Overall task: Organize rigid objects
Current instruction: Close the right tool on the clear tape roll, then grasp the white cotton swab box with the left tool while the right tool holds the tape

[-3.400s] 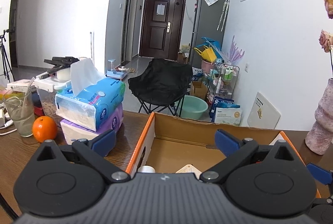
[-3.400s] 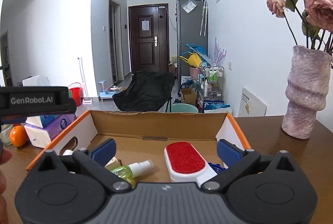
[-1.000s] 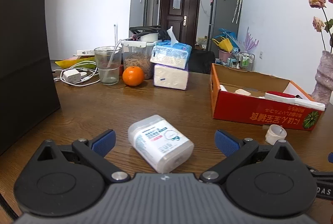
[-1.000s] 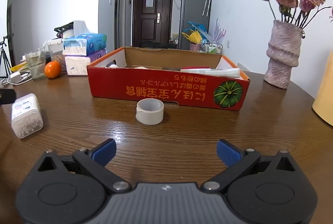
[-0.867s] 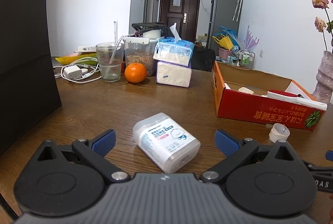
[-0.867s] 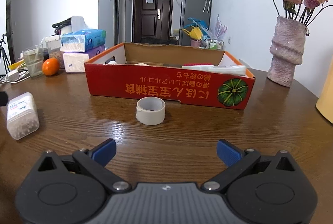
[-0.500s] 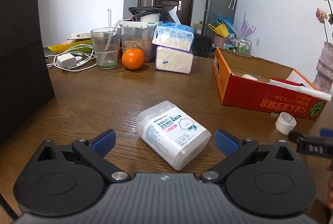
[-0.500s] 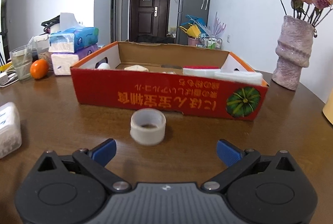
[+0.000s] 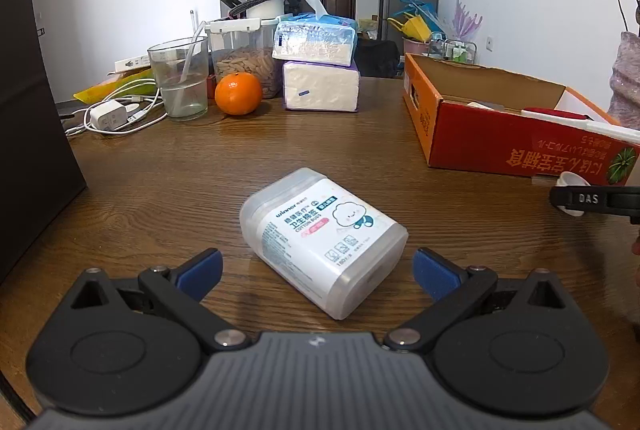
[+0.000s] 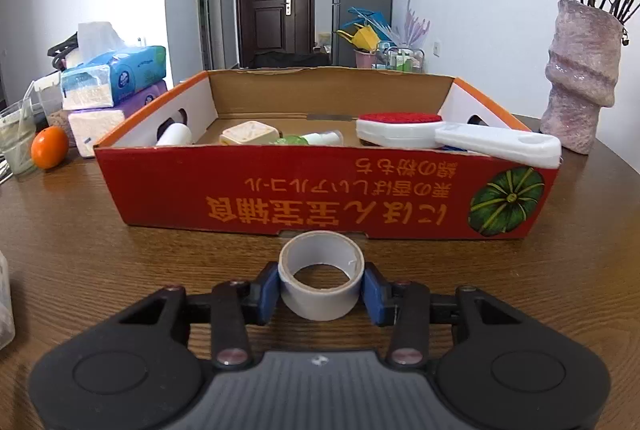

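The right gripper (image 10: 322, 292) has just been closing, and its blue pads now press on either side of the roll of tape (image 10: 321, 276), which sits low in the middle of the right wrist view, resting on the tabletop (image 10: 520, 290) just in front of the red cardboard box (image 10: 320, 198). Half a second ago those jaws stood wide with the roll lying free ahead of them; now it is clamped. In my judgement that makes the roll ready to be lifted over the near wall into the box, where a lint brush (image 10: 420, 134), a small spray bottle (image 10: 320, 139) and a pale square piece (image 10: 248, 133) already lie.

The left gripper (image 9: 316, 272) has its jaws spread apart, with the cotton swab box (image 9: 322, 240) lying on its side at the centre of the left wrist view, its near end between the two blue pads but touched by neither. It has drawn closer to this box over the last second, so a grasp looks next there. The box sits at an angle to the jaws, which may make a square clamp awkward.
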`<action>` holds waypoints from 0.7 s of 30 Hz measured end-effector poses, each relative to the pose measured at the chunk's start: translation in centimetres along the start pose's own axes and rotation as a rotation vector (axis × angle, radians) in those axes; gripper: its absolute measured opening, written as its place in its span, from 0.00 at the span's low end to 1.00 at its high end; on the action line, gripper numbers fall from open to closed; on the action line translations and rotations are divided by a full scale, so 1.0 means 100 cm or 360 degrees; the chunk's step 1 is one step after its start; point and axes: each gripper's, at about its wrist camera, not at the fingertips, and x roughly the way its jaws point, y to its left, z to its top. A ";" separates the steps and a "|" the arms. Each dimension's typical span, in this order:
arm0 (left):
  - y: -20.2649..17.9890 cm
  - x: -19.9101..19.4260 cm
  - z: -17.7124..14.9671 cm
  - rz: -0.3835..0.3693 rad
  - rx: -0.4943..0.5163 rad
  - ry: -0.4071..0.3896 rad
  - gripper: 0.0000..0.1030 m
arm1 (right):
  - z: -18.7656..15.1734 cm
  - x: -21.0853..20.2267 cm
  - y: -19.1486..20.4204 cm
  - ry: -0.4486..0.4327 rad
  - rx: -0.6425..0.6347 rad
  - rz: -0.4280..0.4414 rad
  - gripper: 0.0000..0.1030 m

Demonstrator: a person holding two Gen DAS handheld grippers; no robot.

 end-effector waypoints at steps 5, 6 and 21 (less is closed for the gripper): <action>0.004 0.004 0.001 0.0006 -0.0010 0.0007 1.00 | -0.004 -0.013 -0.004 -0.0056 0.0017 0.0001 0.41; 0.004 0.005 0.001 0.0000 -0.0005 0.0010 1.00 | -0.006 -0.018 -0.006 -0.0077 0.0025 0.0005 0.41; 0.001 0.018 0.008 0.0011 0.0136 -0.0108 1.00 | -0.042 -0.075 -0.026 -0.0156 0.0039 -0.0024 0.41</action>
